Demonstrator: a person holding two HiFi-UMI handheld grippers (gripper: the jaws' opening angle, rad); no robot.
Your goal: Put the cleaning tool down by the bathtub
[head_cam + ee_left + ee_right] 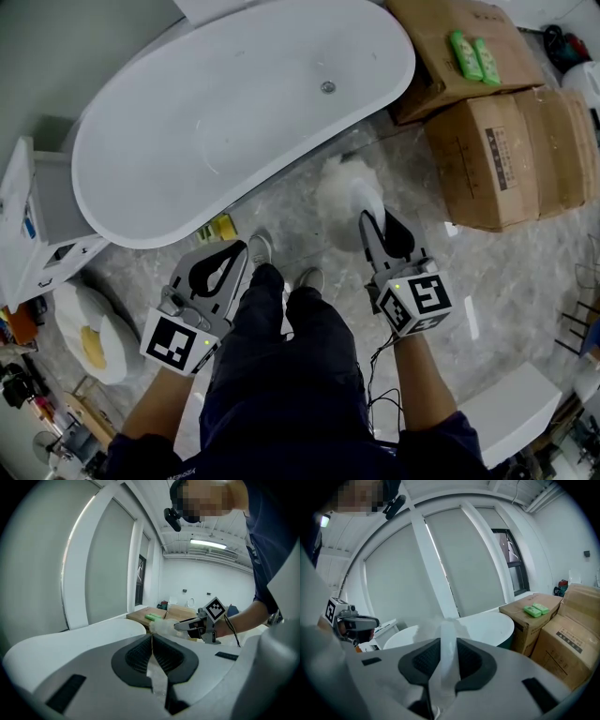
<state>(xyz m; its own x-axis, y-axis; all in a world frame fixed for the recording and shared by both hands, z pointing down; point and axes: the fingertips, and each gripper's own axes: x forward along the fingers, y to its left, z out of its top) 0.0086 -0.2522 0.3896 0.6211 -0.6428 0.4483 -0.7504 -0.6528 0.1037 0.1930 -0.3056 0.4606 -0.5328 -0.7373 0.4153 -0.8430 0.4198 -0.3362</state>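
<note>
I've got the white oval bathtub point(234, 103) across the top of my head view. Just off its near rim sits the fluffy white duster with a clear handle point(349, 187), pinched in my right gripper point(373, 220). My left gripper point(236, 251) is pressed together and empty, below the tub's rim.

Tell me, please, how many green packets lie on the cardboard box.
2. Both lie side by side on the cardboard box beside the bathtub: one green packet, the other just right of it.
</note>
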